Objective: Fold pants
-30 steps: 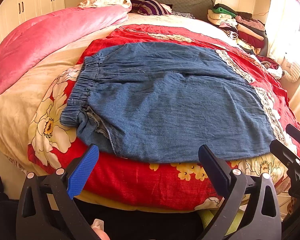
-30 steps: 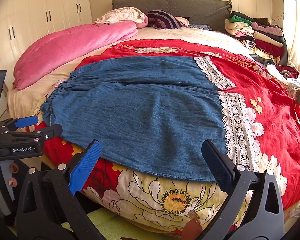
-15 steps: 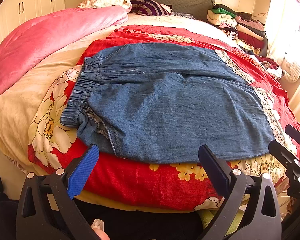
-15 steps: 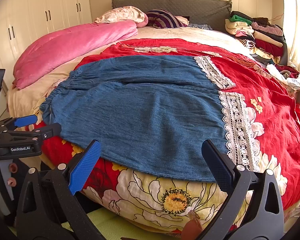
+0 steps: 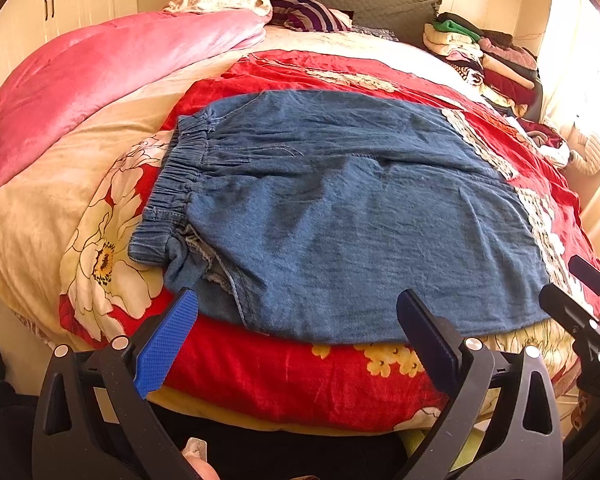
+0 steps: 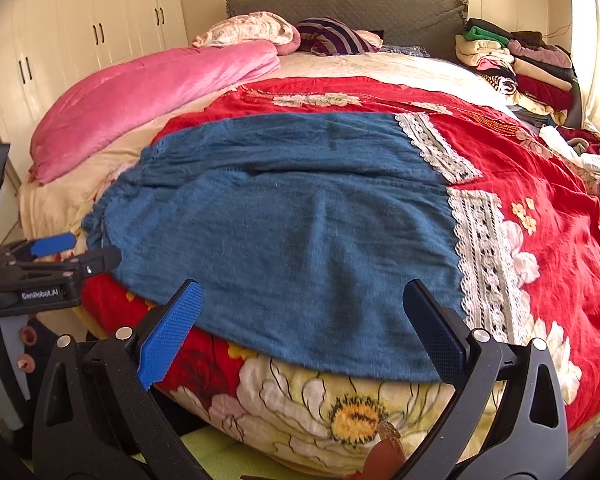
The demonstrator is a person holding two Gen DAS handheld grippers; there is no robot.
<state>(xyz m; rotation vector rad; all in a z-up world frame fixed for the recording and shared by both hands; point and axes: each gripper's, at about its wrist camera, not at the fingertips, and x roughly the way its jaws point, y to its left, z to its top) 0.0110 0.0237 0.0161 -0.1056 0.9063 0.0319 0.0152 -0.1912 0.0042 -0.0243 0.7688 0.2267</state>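
Pants (image 5: pixel 340 216) lie flat across the red floral blanket (image 5: pixel 300 368) on the bed, waistband to the left, lace-trimmed hems to the right, near edge along the mattress front. Looks like one leg is already laid over the other, seam line running across the middle, but I can't confirm that from here.

Left to right:
- pink quilt (image 5: pixel 100 72) far left on the bed, well apart from the denim.
- elastic waistband (image 5: pixel 172 200) bunched, corner below it rumpled with a bit of inner seam showing.
- left gripper (image 5: pixel 296 340) wide open, holding nothing, hovering just off the near edge below the waistband corner. Blue pad tip sits just beside the rumpled corner, not touching as far as I can tell.
- right gripper (image 6: pixel 300 320) also wide open and empty, hovering over the near edge toward the hem end.
- lace hems (image 6: pixel 484 256) flat, far right.
- clothes pile (image 6: pixel 516 68) at back right by the headboard, not involved.

Change over the last second: almost nothing. Both views have crept slightly closer to the cloth, the left one a bit more; the denim hasn't shifted at all. Reads as a final approach, no grasp yet.

Meaning for the task: the fold in hand hasn't begun. Likely next move is pinching waistband and hem ends and bringing one end over to the other. Rumpled corner may need smoothing first, or the fold comes out crooked.
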